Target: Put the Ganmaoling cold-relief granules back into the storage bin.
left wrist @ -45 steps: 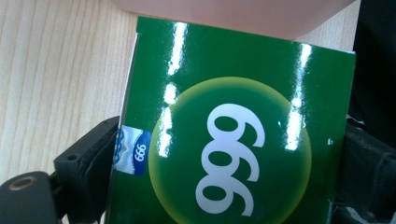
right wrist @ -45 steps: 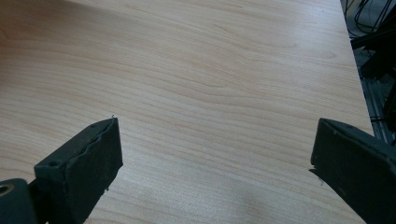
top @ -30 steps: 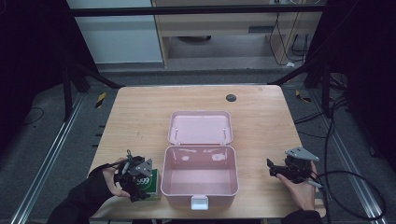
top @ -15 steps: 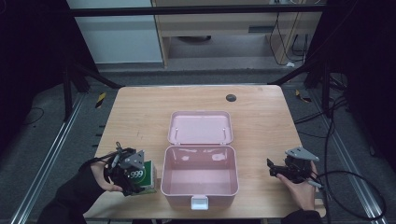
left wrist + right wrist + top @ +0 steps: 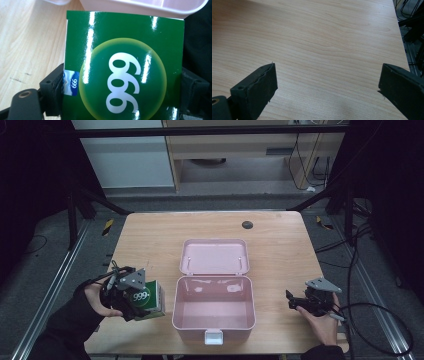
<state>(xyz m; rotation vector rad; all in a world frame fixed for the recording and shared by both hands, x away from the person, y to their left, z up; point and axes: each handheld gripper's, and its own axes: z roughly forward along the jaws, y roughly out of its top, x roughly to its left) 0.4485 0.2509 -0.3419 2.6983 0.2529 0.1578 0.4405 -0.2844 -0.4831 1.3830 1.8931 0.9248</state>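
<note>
Left gripper (image 5: 145, 302) fingers clamped; right gripper (image 5: 292, 301) fingers spread wide.

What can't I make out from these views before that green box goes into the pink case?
- Green box: left gripper view cuts its lower end off at the frame's bottom edge; the jaws cover both sides.
- Left gripper: in the high view the grey plate and the hand hide the jaw contact.
- Pink case: its near inner wall is hidden by its own rim.
- Small dark thing at the table's far edge: too small to identify.
</note>
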